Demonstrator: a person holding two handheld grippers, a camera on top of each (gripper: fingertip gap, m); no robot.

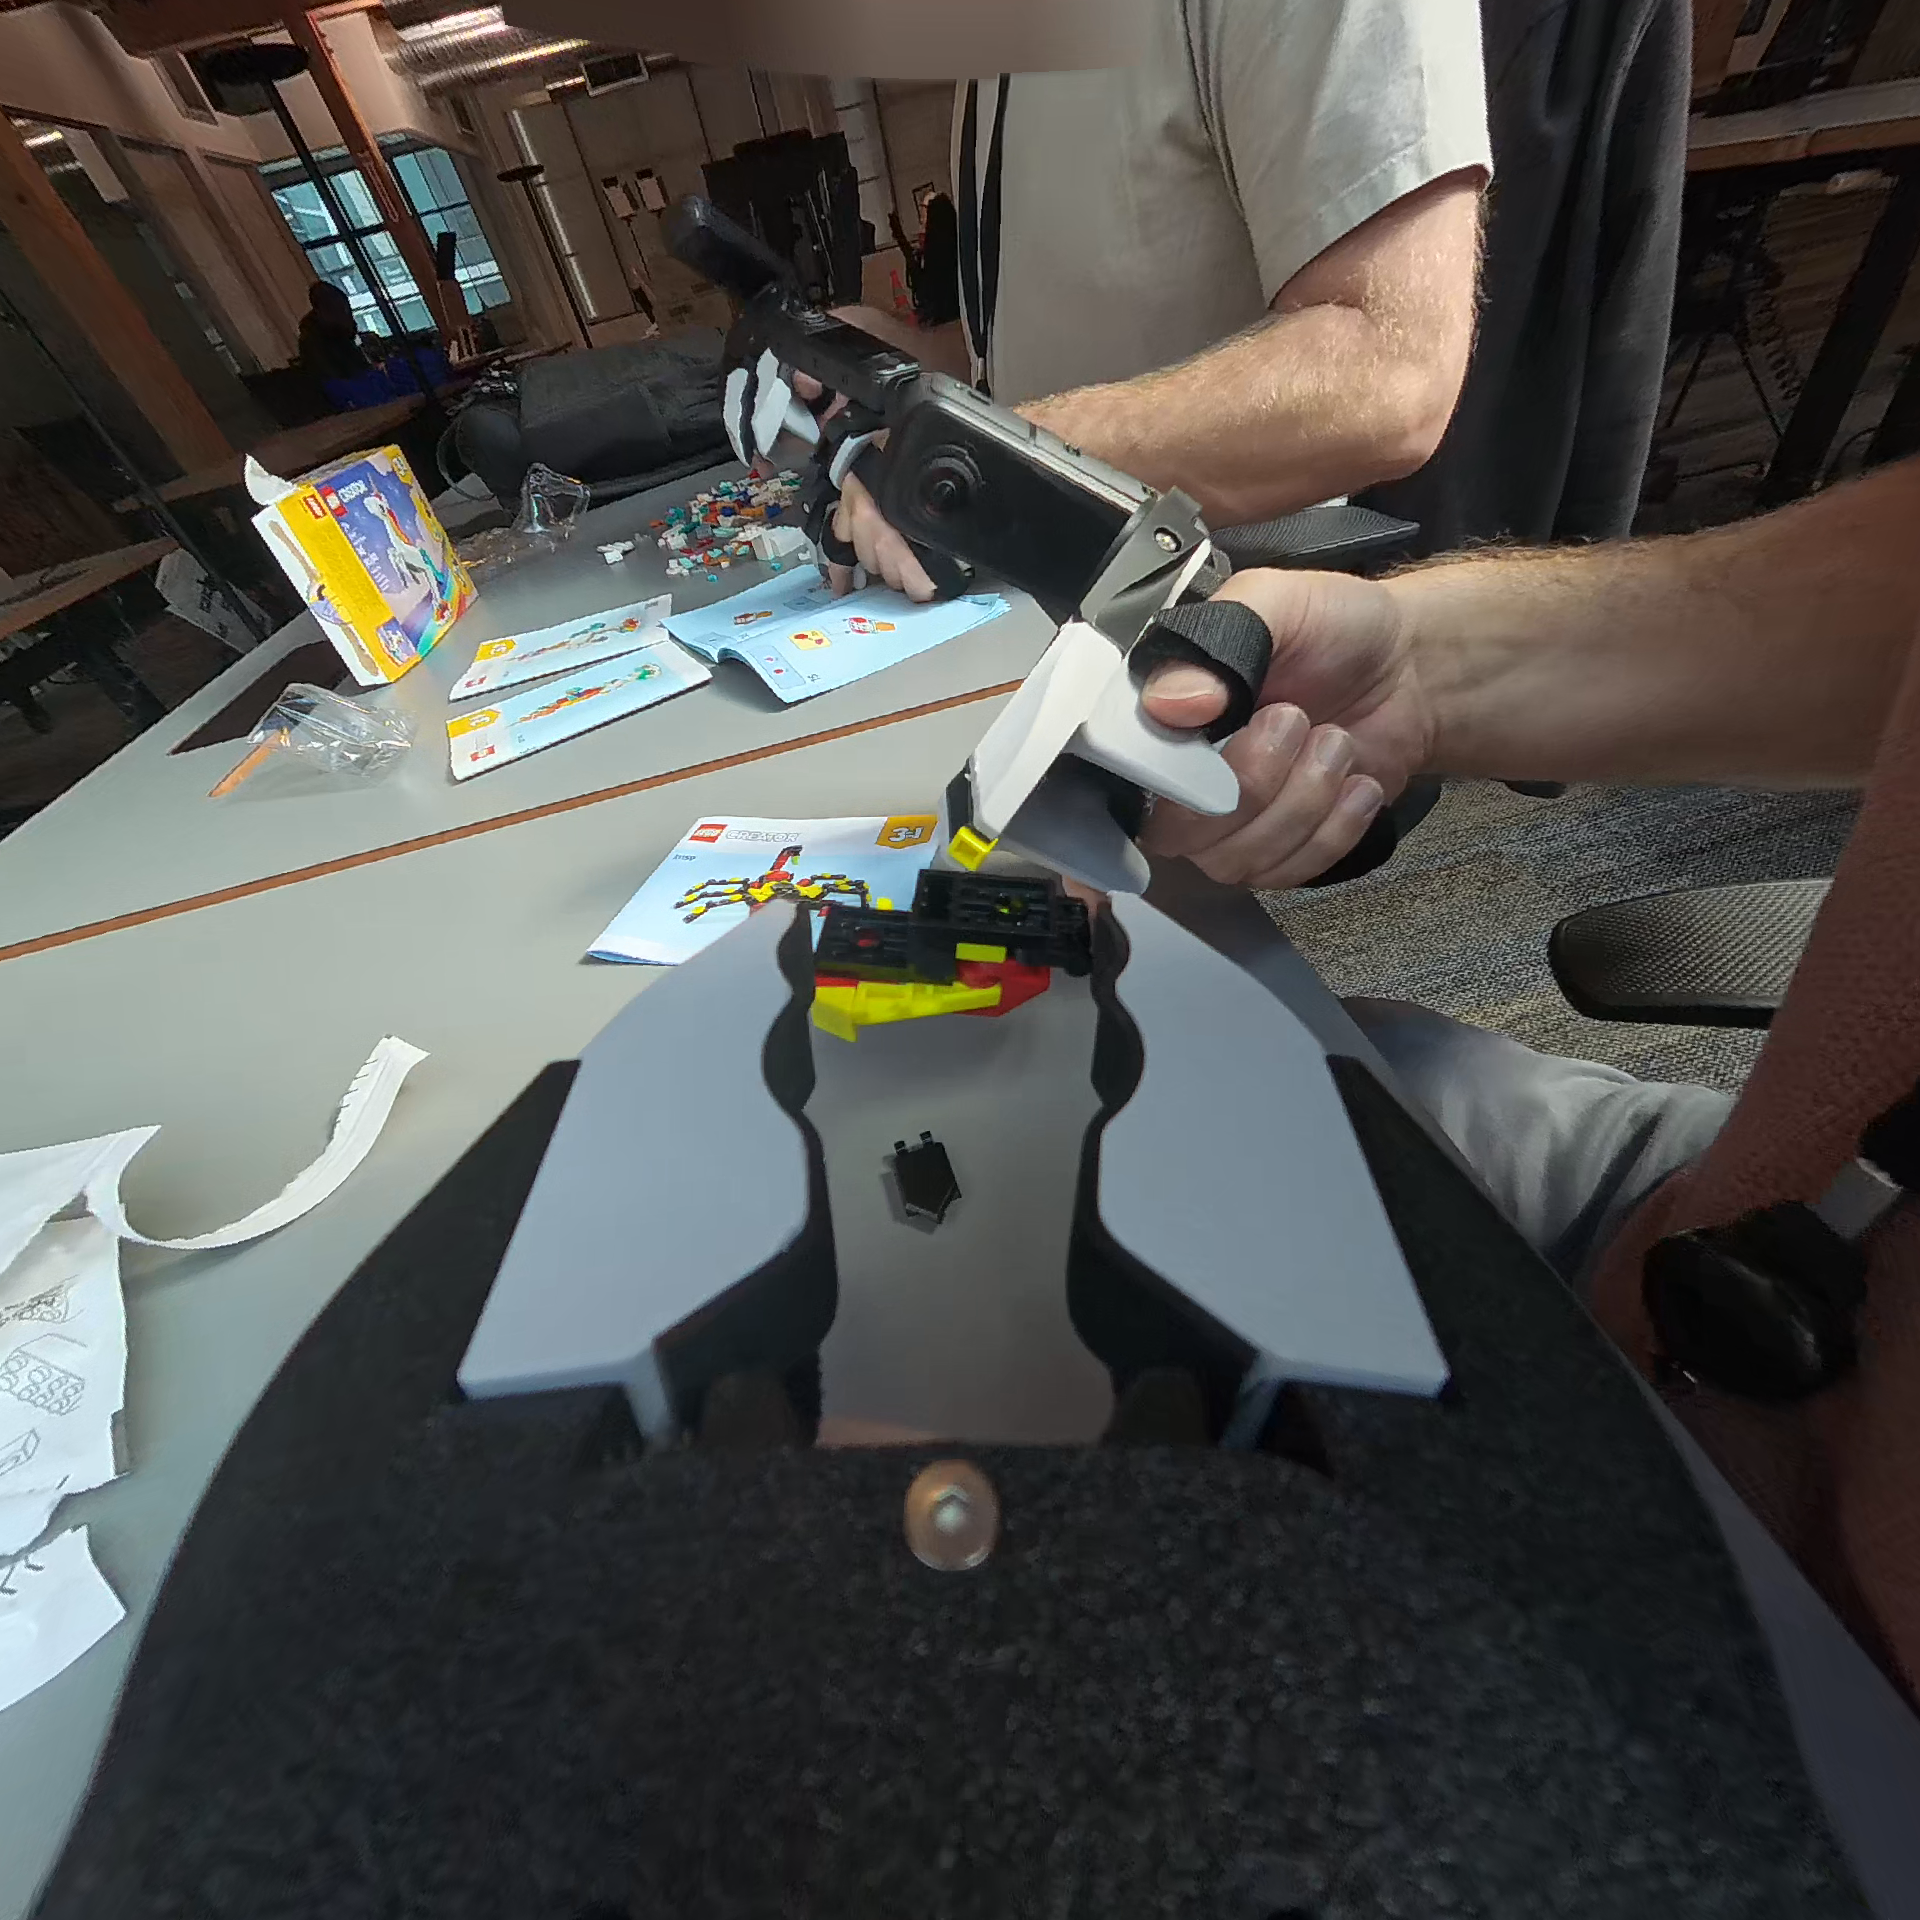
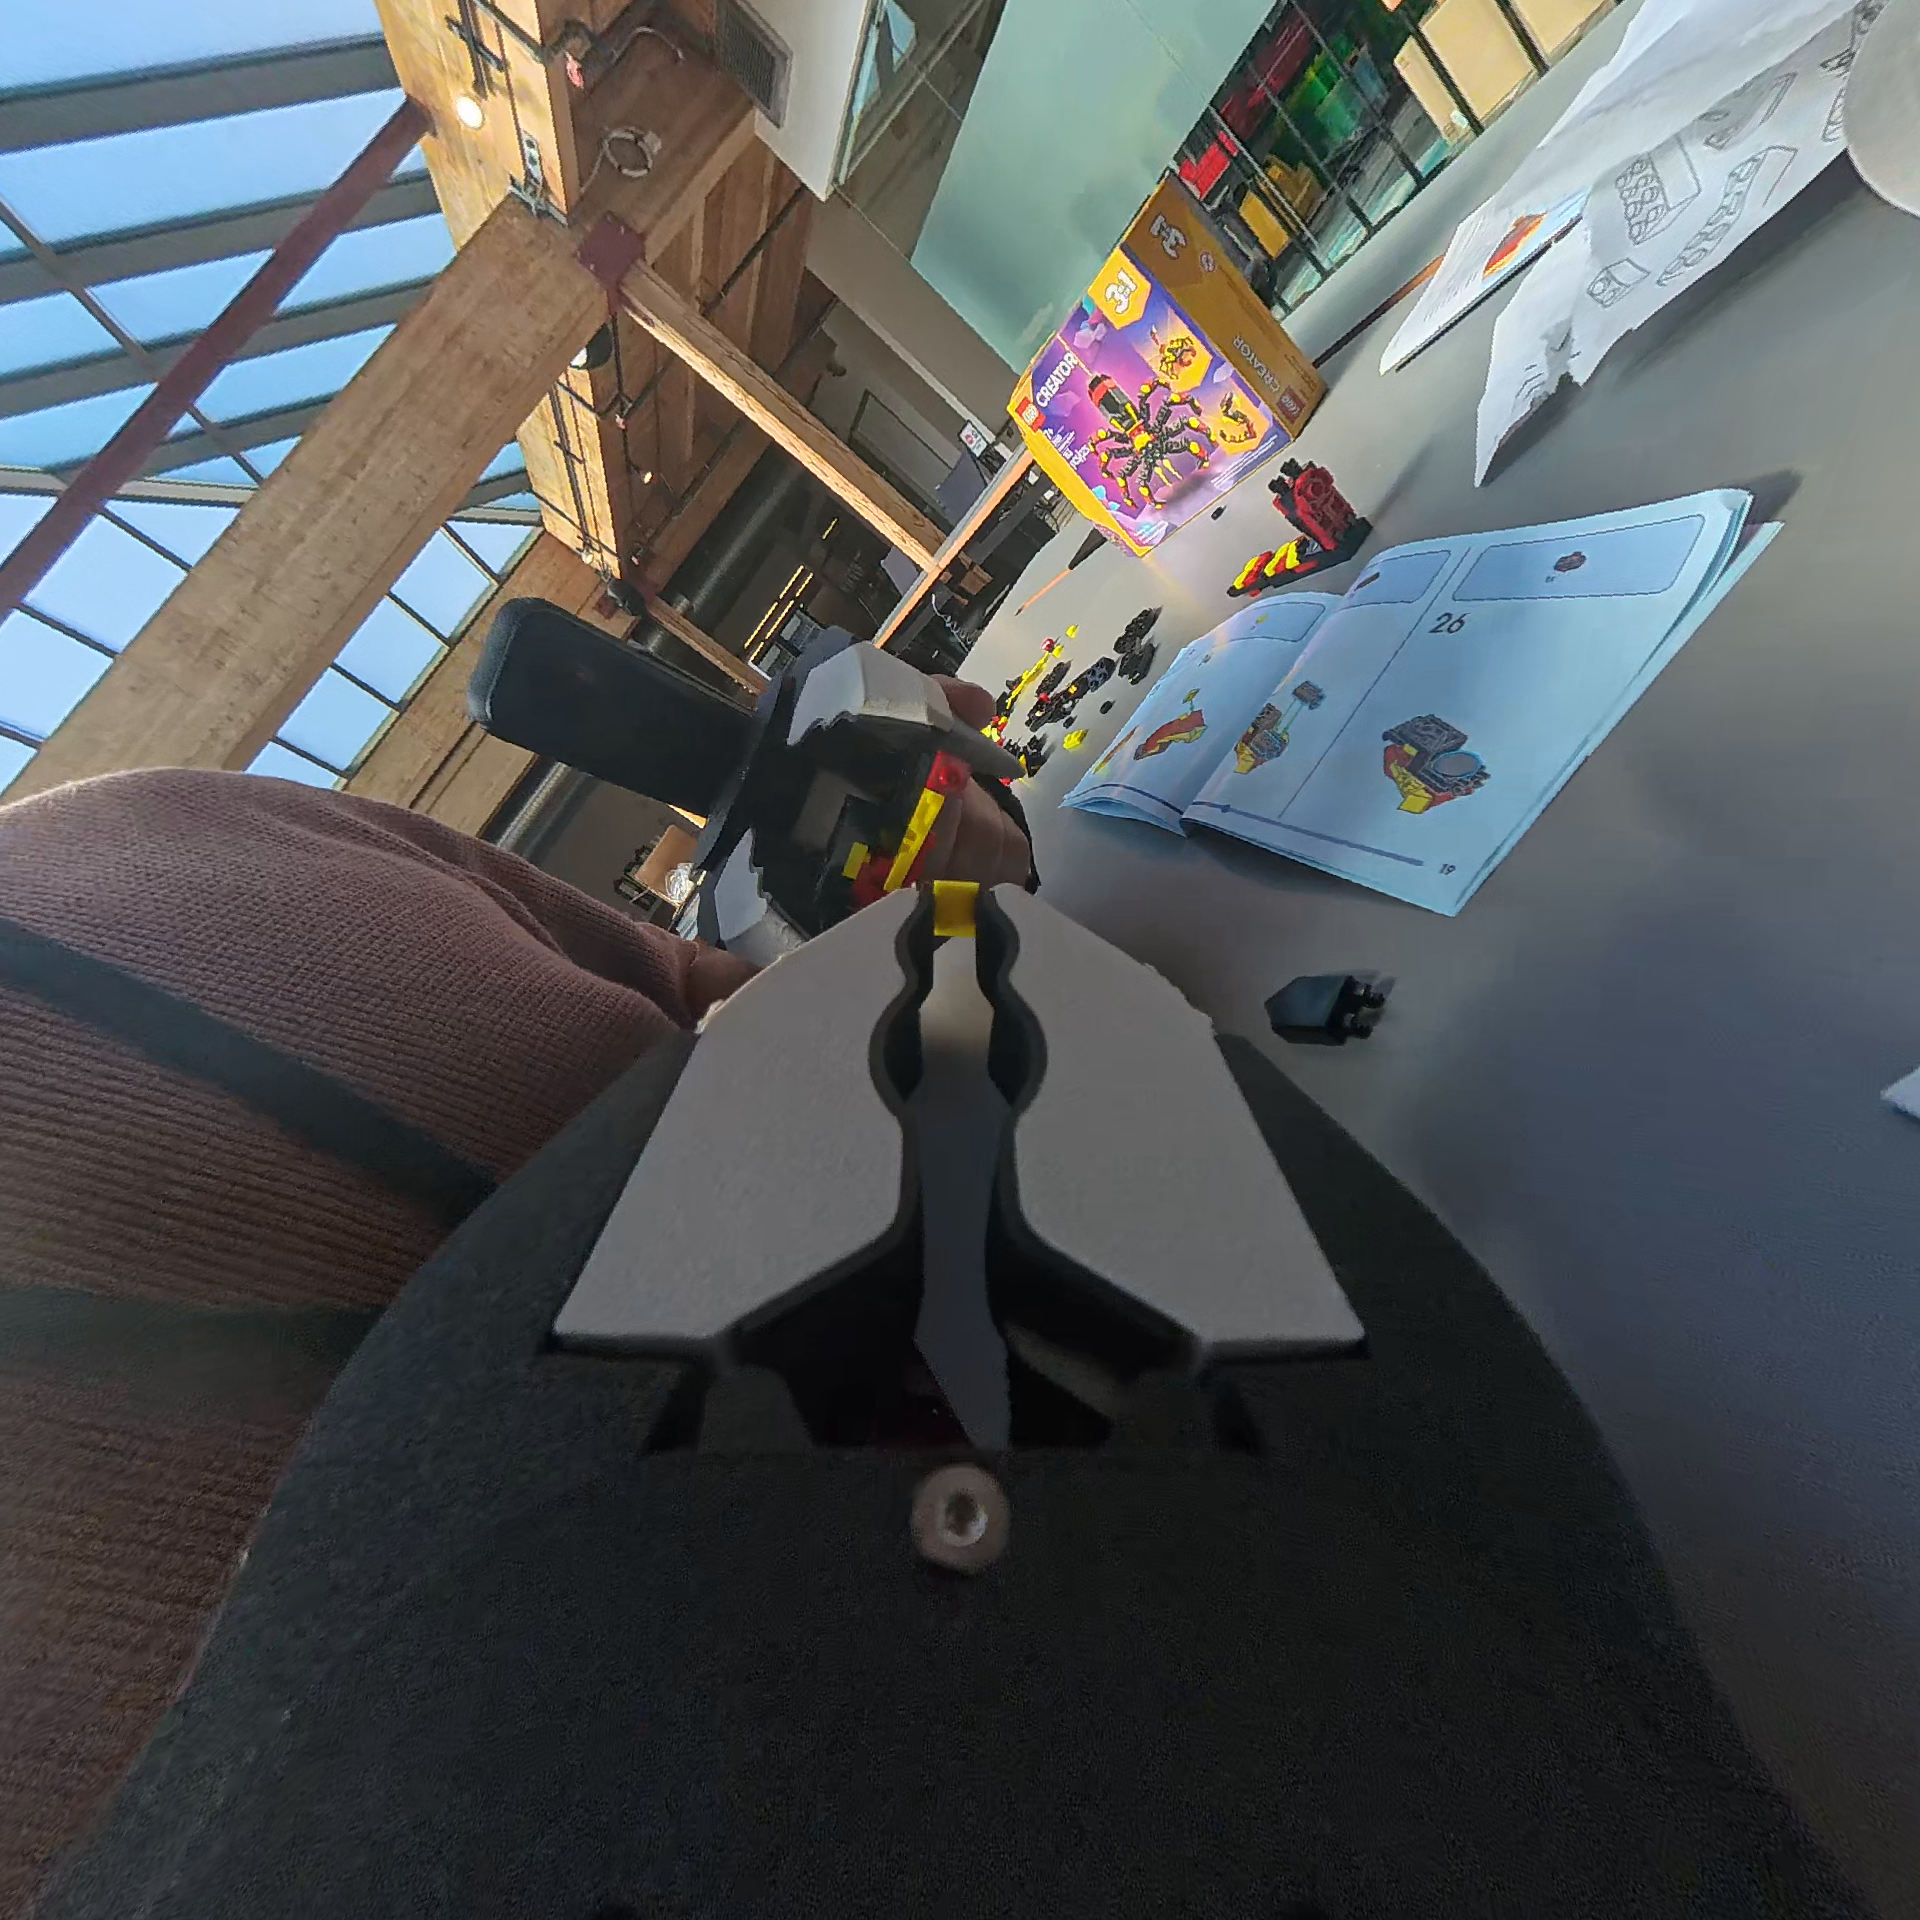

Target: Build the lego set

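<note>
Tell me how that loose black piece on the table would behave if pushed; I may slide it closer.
The black piece looks small and rigid, so it would probably slide as one stiff part. It lies flat on the smooth grey table, so rolling seems unlikely. Being tiny, it is probably light and may skitter or spin if nudged off-centre.

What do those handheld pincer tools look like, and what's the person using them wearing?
Each gripper has two flat pale-grey fingers with wavy black inner edges on a dark, felt-like base with a central screw. The right gripper has white finger shells, a black strap loop for the thumb and a black camera on top. The person wears a ribbed, reddish-brown sleeve.
</note>
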